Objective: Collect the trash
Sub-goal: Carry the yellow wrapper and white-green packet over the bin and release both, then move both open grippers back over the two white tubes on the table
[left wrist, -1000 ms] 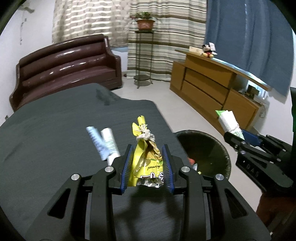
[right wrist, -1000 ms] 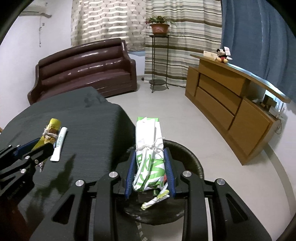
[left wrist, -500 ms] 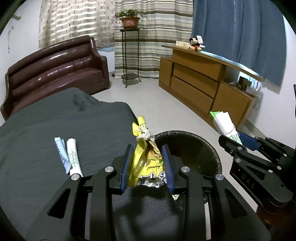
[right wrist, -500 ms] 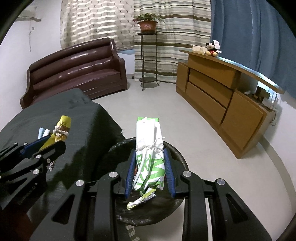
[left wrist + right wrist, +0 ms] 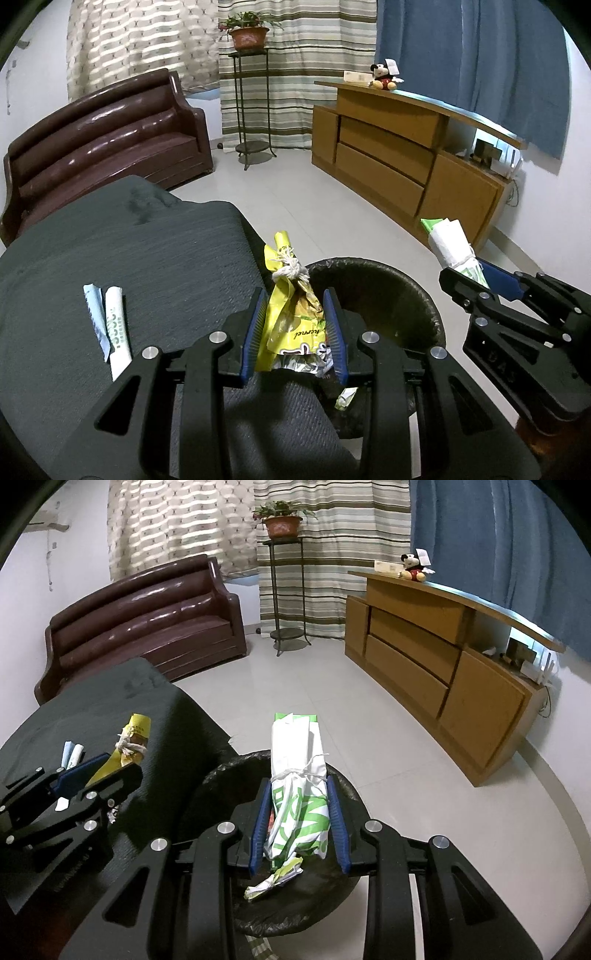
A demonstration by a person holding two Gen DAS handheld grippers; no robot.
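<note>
1. Left gripper (image 5: 294,314): jaws clenched on a yellow wrapper (image 5: 291,317) tied with string, at the table (image 5: 147,258) edge beside the bin (image 5: 388,295).
2. Right gripper (image 5: 298,805): jaws clenched on a green-and-white wrapper (image 5: 297,775), above the bin.
3. Two small wrappers (image 5: 109,321): lying on the table.

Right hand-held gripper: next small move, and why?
Probably open it. The right hand-held gripper is shut on the green-and-white wrapper, which hangs directly over the black-lined trash bin, so a release should drop it in. The left hand-held gripper, holding the yellow wrapper, looks only partly over the bin rim and seems to need more travel.
</note>
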